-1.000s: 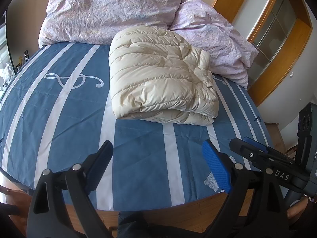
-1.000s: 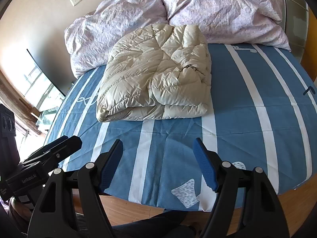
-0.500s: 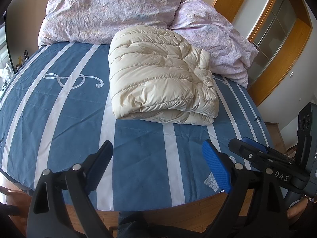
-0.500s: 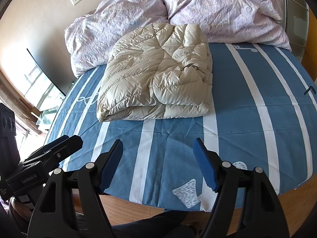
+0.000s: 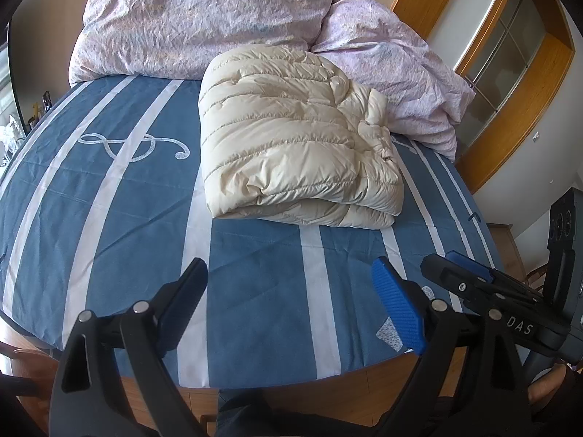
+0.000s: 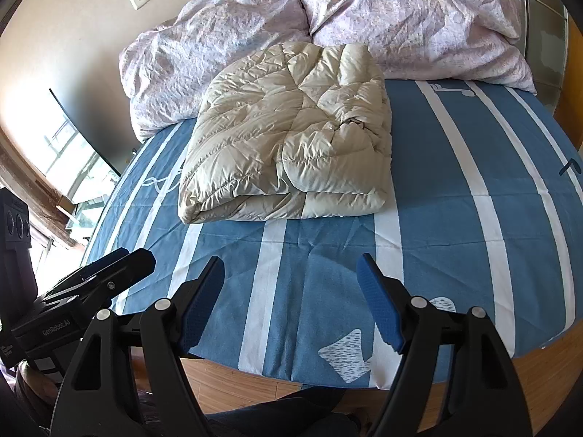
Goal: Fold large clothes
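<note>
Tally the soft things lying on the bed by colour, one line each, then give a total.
Cream: 1, the folded puffer jacket on the blue striped sheet.
Pink floral: 2, the pillows at the head of the bed.
Total: 3

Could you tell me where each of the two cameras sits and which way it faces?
Left wrist: on the left gripper, angled down over the bed at the folded cream jacket; the right gripper shows at right.
Right wrist: on the right gripper, same downward look; the left gripper shows at left.
Shared: jacket, bed, lilac duvet, both grippers open and empty.
</note>
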